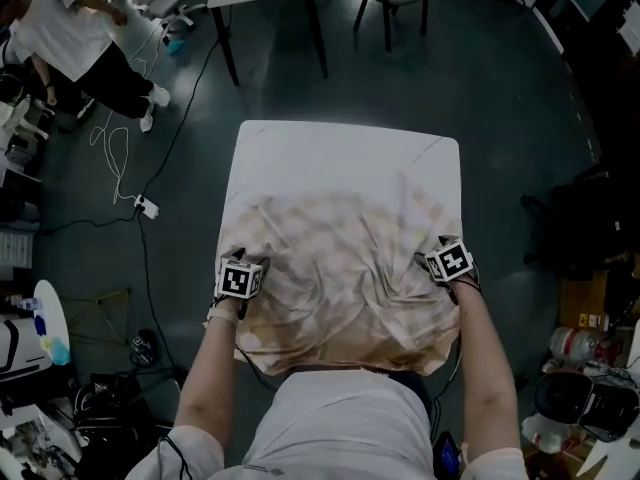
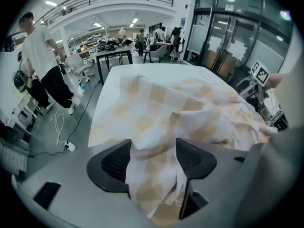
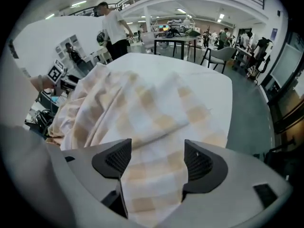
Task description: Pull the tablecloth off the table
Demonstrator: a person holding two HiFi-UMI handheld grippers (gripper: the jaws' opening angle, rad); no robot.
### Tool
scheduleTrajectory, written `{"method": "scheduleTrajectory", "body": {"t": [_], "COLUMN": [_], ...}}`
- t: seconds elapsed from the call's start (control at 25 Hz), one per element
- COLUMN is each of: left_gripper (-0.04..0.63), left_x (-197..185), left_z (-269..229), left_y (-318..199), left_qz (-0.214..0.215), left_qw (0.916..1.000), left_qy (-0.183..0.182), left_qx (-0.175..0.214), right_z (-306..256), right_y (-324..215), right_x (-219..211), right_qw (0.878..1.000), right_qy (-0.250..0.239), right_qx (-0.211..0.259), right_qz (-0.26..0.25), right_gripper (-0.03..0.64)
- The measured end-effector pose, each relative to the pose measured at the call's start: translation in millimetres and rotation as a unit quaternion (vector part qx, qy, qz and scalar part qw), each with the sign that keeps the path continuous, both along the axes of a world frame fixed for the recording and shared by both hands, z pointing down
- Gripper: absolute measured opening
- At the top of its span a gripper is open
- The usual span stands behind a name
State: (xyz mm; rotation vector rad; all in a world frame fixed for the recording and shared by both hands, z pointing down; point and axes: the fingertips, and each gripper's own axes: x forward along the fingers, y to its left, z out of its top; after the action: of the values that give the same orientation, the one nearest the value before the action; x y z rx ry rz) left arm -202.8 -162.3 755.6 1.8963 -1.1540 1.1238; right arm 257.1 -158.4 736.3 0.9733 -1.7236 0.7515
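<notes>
Checked tablecloth (image 1: 345, 268) lies bunched on the near half of the white worktop (image 1: 330, 153), its near edge hanging over toward the person and the far half of the worktop bare. Left claw (image 2: 153, 150) is released, jaws wide with a cloth fold lying loose between them. Right claw (image 3: 154, 156) is also released, with cloth between its spread jaws at the near right corner.

Tablecloth (image 1: 340, 268) — soft matt cloth (creased) — over a smooth table (image 1: 340, 153).

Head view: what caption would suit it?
Both open, left tool and right tool straddle a checked tablecloth bunched on a white table.
</notes>
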Motion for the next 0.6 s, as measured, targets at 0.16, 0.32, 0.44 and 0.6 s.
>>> {"method": "scheduleTrajectory", "body": {"t": [0.16,0.32,0.44,0.6], "left_gripper": [0.284,0.284,0.284,0.276], "left_x": [0.2,2.2,3.2,5.8], "left_z": [14.5,14.4,14.0,13.4], "left_y": [3.3,1.1,-0.5,-3.5], "left_qz": [0.009,0.012,0.006,0.001], "left_qw": [0.9995,0.9997,0.9999,1.0000], "left_qy": [-0.005,-0.004,0.000,0.003], "left_qx": [-0.029,-0.021,-0.009,0.006], "right_z": [23.2,23.4,23.0,22.7], "right_y": [7.4,8.6,9.8,13.4], "right_x": [3.0,2.1,0.2,-7.0], "right_qw": [0.999,0.999,0.999,0.998], "right_qy": [0.012,0.021,0.028,0.041], "right_qx": [-0.034,-0.035,-0.043,-0.051], "right_qz": [0.002,-0.001,-0.003,-0.017], "right_gripper": [0.299,0.299,0.298,0.292]}}
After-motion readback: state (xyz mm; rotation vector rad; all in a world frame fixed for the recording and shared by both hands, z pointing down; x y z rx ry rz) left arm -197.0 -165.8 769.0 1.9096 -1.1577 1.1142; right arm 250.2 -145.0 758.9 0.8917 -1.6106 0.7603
